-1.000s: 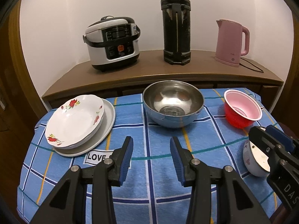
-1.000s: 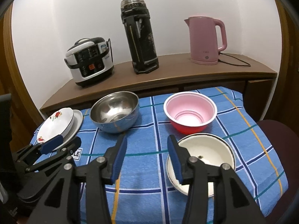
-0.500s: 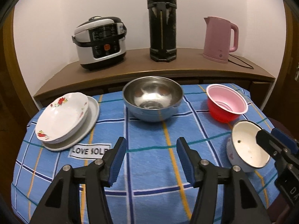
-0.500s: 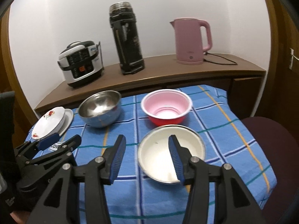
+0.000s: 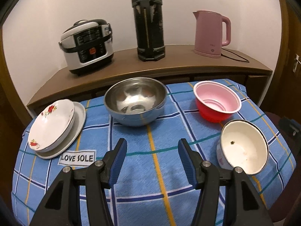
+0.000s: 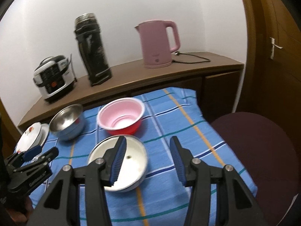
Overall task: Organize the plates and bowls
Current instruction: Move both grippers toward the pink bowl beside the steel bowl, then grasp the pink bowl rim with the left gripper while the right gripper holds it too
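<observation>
While both claws hang apart and empty, dishes sit spread over the blue checked bench (image 5: 131,169).
Left claw (image 5: 152,159) faces the steel bowl (image 5: 135,100); right claw (image 6: 148,157) hovers beside the white enamel bowl (image 6: 135,162), red bowl (image 6: 121,115) beyond, flowered plate (image 5: 51,124) far left.

Light: dim, warm indoor | Glare: soft highlights inside the round stainless steel bowl (image 5: 135,101) | Shadows: faint on the blue checked tablecloth (image 5: 160,169) | Blur: right wrist view smeared (left one crisp) | Edges: heavy fisheye bending, dark vignette in corners
</observation>
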`<state>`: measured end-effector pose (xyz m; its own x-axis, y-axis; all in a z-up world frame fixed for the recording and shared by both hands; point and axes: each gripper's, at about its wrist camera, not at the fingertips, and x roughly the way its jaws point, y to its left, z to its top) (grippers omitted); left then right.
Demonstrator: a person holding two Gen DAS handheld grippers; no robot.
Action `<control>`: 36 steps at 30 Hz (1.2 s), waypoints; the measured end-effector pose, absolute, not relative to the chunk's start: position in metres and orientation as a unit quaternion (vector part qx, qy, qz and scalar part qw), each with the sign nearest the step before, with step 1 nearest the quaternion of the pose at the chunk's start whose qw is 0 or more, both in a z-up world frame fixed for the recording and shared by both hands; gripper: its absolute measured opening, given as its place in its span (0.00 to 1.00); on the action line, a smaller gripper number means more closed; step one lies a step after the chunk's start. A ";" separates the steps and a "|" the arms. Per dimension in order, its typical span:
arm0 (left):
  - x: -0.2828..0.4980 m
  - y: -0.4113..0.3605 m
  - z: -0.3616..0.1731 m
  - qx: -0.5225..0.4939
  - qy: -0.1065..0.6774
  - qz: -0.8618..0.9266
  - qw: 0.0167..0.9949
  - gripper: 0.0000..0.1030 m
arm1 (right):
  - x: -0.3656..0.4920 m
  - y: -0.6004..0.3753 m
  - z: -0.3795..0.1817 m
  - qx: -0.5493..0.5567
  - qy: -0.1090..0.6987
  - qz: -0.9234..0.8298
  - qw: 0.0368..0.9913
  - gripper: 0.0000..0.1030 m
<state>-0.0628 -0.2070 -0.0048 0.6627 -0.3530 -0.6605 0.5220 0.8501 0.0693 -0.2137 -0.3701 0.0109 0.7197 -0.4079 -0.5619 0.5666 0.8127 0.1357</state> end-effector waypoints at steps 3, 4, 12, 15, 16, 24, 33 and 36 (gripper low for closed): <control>-0.060 -0.219 -0.003 0.137 0.330 -0.250 0.900 0.57 | -0.213 -0.384 0.012 0.153 0.265 -0.271 0.913 0.47; -0.059 -0.223 -0.002 0.141 0.329 -0.250 0.900 0.57 | -0.211 -0.388 0.013 0.154 0.266 -0.271 0.912 0.47; -0.037 -0.257 0.009 0.141 0.333 -0.256 0.896 0.57 | -0.189 -0.412 0.015 0.137 0.283 -0.260 0.913 0.47; -0.028 -0.273 0.009 0.144 0.336 -0.262 0.893 0.57 | -0.175 -0.419 0.013 0.133 0.294 -0.249 0.913 0.47; -0.026 -0.277 0.009 0.147 0.336 -0.262 0.893 0.57 | -0.169 -0.423 0.012 0.138 0.300 -0.243 0.912 0.47; -0.006 -0.320 0.005 0.158 0.349 -0.277 0.881 0.57 | -0.132 -0.440 0.004 0.154 0.331 -0.212 0.907 0.46; 0.016 -0.348 -0.011 0.170 0.368 -0.281 0.870 0.57 | -0.096 -0.450 -0.006 0.144 0.367 -0.185 0.900 0.41; 0.022 -0.352 -0.014 0.172 0.372 -0.284 0.867 0.57 | -0.086 -0.453 -0.012 0.150 0.382 -0.174 0.895 0.35</control>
<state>0.0223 -0.3522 -0.0141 0.5620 -0.3644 -0.7425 0.6201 0.7797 0.0867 -0.0857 -0.4535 -0.0125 0.6483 -0.1973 -0.7354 0.4255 0.8948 0.1351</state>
